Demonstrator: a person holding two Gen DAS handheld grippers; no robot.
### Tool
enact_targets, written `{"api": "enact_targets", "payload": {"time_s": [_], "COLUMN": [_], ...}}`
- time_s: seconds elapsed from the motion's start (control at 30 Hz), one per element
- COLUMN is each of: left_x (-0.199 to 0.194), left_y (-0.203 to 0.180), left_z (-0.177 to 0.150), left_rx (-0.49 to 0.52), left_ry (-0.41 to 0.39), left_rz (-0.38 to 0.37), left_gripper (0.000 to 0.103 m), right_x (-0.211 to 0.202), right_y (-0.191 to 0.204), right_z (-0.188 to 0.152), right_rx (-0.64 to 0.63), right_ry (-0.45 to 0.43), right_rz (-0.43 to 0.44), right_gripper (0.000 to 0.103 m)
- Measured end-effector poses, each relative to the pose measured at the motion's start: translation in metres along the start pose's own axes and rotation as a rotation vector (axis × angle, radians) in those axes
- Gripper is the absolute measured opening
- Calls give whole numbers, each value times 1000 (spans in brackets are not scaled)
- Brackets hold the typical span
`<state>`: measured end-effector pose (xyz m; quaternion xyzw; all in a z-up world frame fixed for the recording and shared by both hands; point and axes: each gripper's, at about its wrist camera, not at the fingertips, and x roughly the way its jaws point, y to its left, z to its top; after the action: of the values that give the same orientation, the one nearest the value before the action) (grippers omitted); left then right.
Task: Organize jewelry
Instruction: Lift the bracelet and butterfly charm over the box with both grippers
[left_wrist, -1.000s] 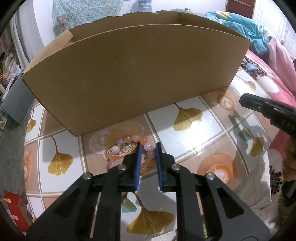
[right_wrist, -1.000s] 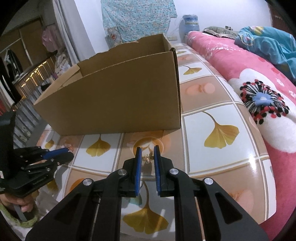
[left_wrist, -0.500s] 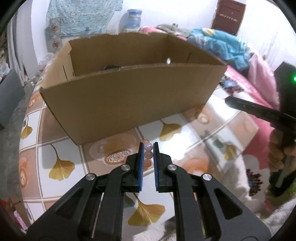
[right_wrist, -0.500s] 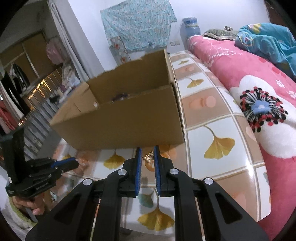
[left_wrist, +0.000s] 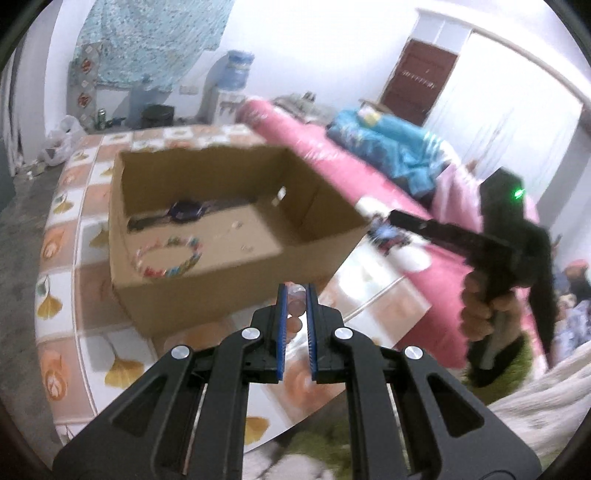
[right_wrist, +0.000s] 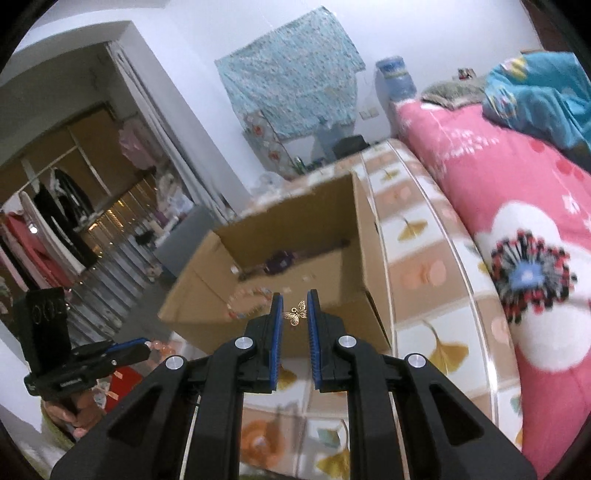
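An open cardboard box (left_wrist: 325, 254) (right_wrist: 365, 266) stands on the tiled table. On its floor lie a ring of coloured beads (left_wrist: 168, 258), a dark blue watch (left_wrist: 186, 210) and a few small pale pieces. My left gripper (left_wrist: 295, 291) is shut on a pink bead bracelet (left_wrist: 295, 301), held in the air in front of the box's near wall; it also shows at the left of the right wrist view as the left gripper (right_wrist: 146, 347). My right gripper (right_wrist: 295, 295) is shut on a small gold butterfly charm (right_wrist: 295, 314), raised before the box.
The table top (left_wrist: 92, 280) has a ginkgo-leaf tile pattern. A pink flowered bed (right_wrist: 517, 229) runs along its right side with a blue blanket (left_wrist: 388, 144). A person's hand (left_wrist: 476, 314) holds the right gripper's handle. A clothes rack (right_wrist: 48, 229) stands at far left.
Both grippers have risen from the table with their pieces, the bracelet and the charm. The box's inside has come into view from above.
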<state>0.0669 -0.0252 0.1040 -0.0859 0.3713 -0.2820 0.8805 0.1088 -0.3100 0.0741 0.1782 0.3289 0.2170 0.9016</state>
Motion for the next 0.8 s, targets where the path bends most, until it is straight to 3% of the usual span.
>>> {"api": "enact_targets", "payload": {"time_s": [0.1,0.3,0.63,0.8], "left_x": [-6,22,152,204], "left_y": [-4,7,36,36], "left_z": [25,66,114,134], "left_rx": [2,-5,-92,-94], "left_ry": [-37,-20,306,425], "left_rz": [-35,14,-43,-35], "left_gripper": [9,9,9,9], "right_x": [-1,14,28,30], "right_y": [7,11,-13,-30], "right_z": [21,47,66,72], "right_rx": [-25,-49,-28,-8], "right_ry": [-30,-46,-59,-71], "right_rz": [26,49,66,68], "right_gripper": [13,13,13,13]}}
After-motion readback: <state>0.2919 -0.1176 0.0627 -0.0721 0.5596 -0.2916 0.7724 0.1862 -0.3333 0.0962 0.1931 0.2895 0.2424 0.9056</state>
